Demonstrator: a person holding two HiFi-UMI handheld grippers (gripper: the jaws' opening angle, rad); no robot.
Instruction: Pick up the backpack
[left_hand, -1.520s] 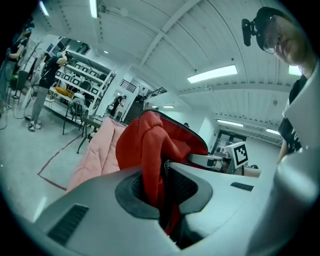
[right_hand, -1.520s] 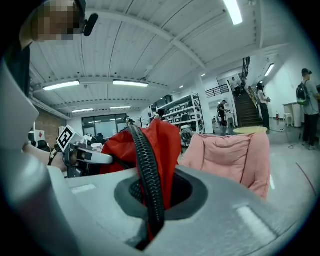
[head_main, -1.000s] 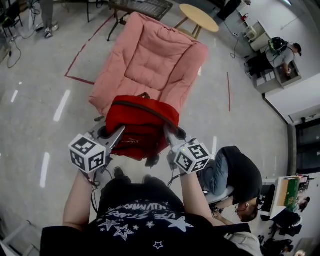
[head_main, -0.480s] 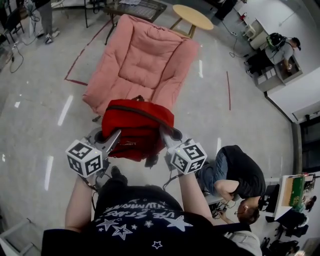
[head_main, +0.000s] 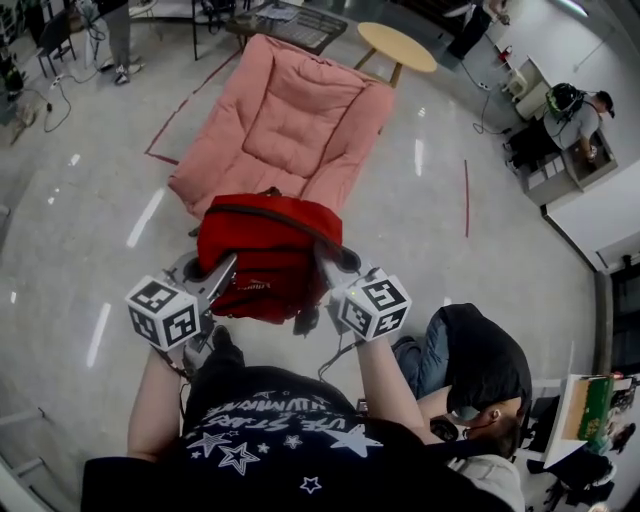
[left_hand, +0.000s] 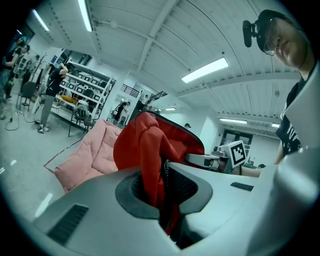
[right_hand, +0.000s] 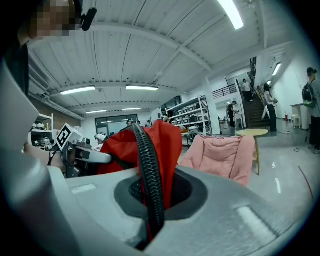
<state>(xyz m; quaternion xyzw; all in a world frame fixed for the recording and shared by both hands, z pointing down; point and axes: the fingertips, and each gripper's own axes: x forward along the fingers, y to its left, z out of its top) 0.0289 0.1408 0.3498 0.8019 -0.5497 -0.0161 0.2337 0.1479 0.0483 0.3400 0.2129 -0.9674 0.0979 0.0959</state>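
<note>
A red backpack (head_main: 265, 255) hangs in the air between my two grippers, in front of the pink armchair (head_main: 285, 125). My left gripper (head_main: 222, 272) is shut on the backpack's left edge; in the left gripper view the red fabric (left_hand: 150, 160) is pinched between its jaws. My right gripper (head_main: 328, 262) is shut on the right edge, and in the right gripper view a black zipper band and red fabric (right_hand: 150, 170) run through its jaws. The backpack is off the chair's seat.
A round wooden side table (head_main: 398, 45) stands behind the armchair. A person in dark clothes (head_main: 470, 365) crouches on the floor at my right. Red tape lines (head_main: 170, 110) mark the shiny floor. Other people (head_main: 565, 110) and desks line the far edges.
Both grippers and the backpack have moved back from the armchair, which now sits farther up in the head view. The crouching person at the right shows lower in the head view.
</note>
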